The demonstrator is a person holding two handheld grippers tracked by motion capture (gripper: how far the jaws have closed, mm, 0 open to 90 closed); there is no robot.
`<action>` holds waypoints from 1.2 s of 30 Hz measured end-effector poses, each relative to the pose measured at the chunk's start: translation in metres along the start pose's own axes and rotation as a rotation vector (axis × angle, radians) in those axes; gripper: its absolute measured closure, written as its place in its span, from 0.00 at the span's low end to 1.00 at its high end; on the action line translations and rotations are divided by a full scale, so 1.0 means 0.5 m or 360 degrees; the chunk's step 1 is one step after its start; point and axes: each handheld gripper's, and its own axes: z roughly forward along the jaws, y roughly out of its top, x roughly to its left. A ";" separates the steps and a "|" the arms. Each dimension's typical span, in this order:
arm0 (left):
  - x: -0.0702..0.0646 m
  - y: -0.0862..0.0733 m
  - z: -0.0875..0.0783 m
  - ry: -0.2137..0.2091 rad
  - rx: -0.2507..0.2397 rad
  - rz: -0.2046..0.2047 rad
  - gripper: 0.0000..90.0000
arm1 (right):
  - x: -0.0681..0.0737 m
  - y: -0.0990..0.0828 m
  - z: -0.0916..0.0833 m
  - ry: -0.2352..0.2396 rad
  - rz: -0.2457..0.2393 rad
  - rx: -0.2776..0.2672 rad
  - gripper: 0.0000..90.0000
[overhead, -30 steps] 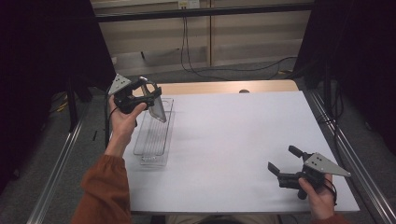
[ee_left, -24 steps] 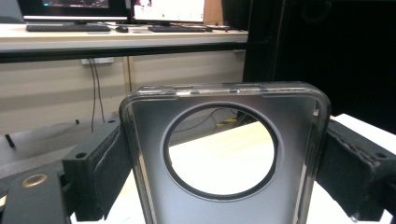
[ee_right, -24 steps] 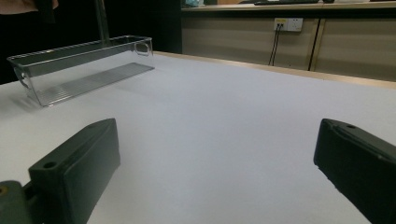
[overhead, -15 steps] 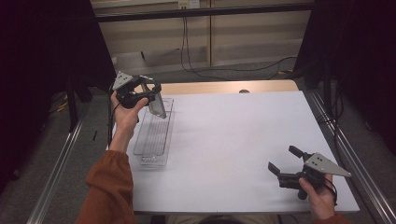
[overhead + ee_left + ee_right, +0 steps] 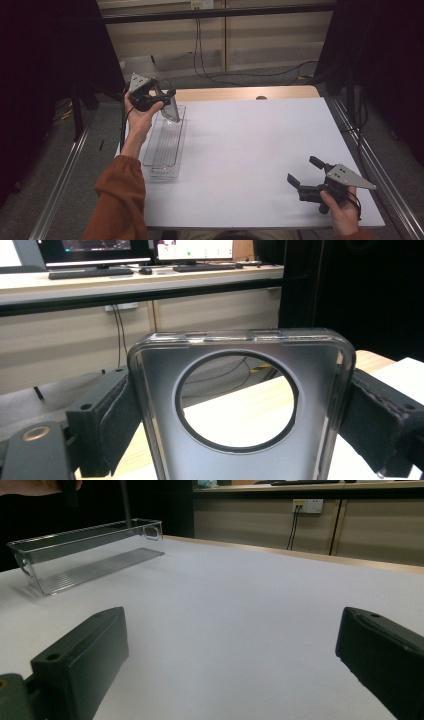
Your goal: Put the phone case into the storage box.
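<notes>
Since a second ago the left gripper [image 5: 167, 104] has drawn back slightly toward the far left corner of the counter [image 5: 250, 145], still clamping a clear phone case [image 5: 240, 405] by its two side edges above the far end of the clear plastic tray [image 5: 165, 142]. The right gripper [image 5: 306, 176] rests at the near right, its fingers [image 5: 82, 662] spread wide and empty.
</notes>
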 end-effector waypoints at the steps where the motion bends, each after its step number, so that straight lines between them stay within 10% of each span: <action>1: 0.003 -0.002 0.002 0.0010 0.0000 -0.0013 0.12 | 0.000 0.000 0.000 -0.0003 0.0001 0.0002 0.00; 36: 0.008 -0.053 0.085 0.0125 0.0166 -0.0001 0.11 | -0.001 -0.002 0.001 0.0019 -0.0006 0.0012 0.00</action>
